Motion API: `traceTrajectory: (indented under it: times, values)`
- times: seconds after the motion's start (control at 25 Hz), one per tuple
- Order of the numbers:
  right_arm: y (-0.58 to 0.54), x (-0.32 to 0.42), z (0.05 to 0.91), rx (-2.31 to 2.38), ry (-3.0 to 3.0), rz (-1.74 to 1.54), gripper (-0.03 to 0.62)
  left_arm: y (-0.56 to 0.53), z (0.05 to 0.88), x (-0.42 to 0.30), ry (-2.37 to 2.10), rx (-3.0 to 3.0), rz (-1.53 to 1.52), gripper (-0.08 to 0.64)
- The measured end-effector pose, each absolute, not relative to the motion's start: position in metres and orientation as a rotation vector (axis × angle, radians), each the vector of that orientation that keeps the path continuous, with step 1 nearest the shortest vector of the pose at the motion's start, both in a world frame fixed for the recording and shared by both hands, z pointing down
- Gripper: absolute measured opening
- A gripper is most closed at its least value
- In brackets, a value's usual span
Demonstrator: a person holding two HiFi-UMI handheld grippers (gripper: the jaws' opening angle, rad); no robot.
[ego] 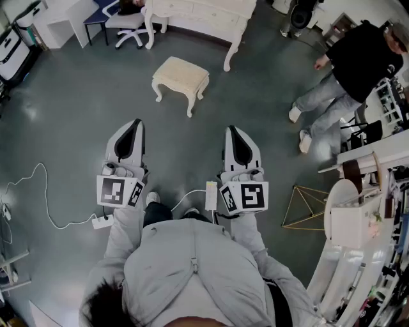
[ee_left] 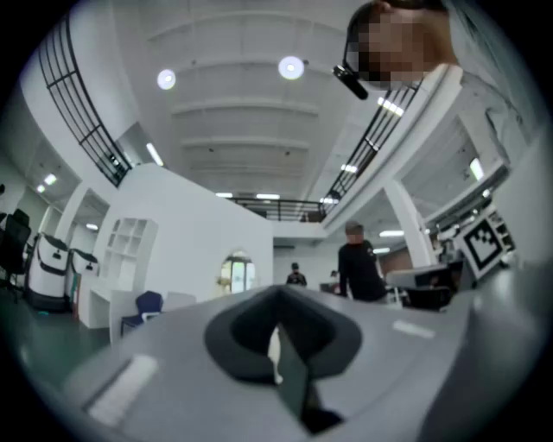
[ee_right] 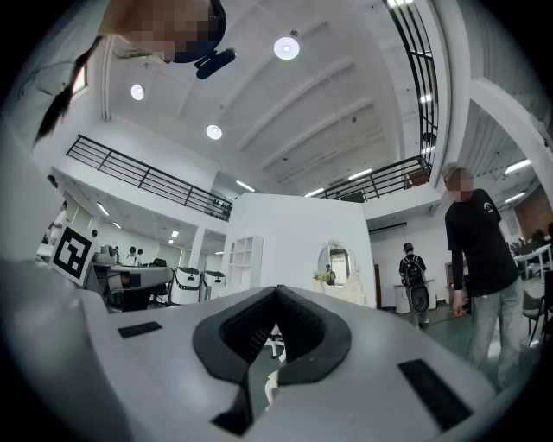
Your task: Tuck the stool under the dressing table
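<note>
Left tool (ego: 135,122) and right tool (ego: 230,129) are both pressed together and empty, side by side; the stool (ego: 181,75) stands on the floor (ego: 70,121) ahead, apart from the dressing table (ego: 203,14).

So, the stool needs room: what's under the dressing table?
Along the front of the dressing table, only grey floor shows between its legs; the stool stands outside. Deeper underneath is covered by its top.

Cream cushioned stool (ego: 181,75) upright on curved legs, just before the white dressing table (ego: 211,14), apart from it.
</note>
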State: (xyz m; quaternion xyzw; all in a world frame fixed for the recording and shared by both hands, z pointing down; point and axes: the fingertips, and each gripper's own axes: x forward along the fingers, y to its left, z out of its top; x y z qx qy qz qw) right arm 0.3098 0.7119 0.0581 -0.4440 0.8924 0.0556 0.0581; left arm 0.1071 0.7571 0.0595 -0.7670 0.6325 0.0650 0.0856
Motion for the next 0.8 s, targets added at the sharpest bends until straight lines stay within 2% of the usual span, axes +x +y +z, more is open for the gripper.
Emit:
traceTrajectory:
  times: [0.8]
  values:
    - [0.705,0.341,0.062,-1.332,2.674,0.136,0.002,0.751,0.061,0.140,1.865,-2.286,0.196,0.003]
